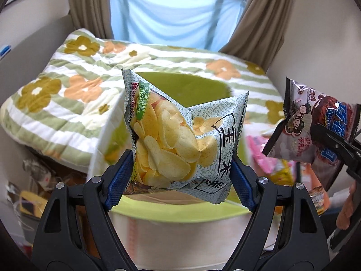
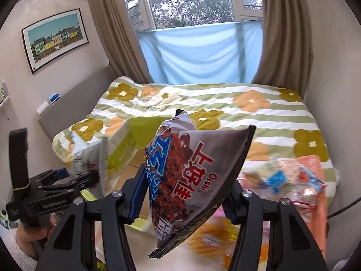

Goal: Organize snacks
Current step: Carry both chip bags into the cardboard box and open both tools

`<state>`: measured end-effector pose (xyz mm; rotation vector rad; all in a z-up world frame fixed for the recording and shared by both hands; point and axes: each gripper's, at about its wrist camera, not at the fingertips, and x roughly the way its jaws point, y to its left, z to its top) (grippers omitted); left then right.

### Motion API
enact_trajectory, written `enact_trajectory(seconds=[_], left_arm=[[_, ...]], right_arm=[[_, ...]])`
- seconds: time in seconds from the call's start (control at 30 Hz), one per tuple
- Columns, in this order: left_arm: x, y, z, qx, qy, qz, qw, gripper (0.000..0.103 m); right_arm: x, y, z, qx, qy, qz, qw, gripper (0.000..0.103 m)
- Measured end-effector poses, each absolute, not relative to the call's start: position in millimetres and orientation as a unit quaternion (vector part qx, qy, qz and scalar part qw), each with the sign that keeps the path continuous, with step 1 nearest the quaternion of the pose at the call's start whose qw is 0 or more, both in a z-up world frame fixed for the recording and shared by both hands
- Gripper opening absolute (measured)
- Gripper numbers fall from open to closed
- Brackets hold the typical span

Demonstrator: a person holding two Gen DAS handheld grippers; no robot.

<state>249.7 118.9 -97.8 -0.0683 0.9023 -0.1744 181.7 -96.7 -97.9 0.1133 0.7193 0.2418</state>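
The left tool was clenched on a chip bag, its blue pads pressing the bag from both sides. The chip bag, green-white with pictured yellow chips, hung in the air above a green-lined box, clear of its rim.

The right tool was clenched on a grey snack bag printed with red characters and the word "Oishi". That bag was tilted, one sealed end pointing up toward the bed and the other hanging below the fingers. In the left wrist view the same grey snack bag appeared to the right of the chip bag, apart from it.

More snack packets, blurred, lay at the near right edge of the bed on its flowered quilt. Brown curtains flanked a window with a light blue cloth across its lower part. A framed picture hung on the left wall.
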Motion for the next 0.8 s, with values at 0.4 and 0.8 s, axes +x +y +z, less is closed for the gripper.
enact_trajectory(seconds=[0.4,0.8], left_arm=[[294.9,137.6,-141.1,0.108,0.485,-0.128,0.858,0.087],[274.9,143.4,-142.3,0.103,0.485,-0.143,0.857,0.099]], right_arm=[[223.0,-5.1,-133.7,0.048,0.393,0.074,0.915,0.053],[220.3,3.9,-143.3,0.054,0.413,0.039,0.908,0.053]])
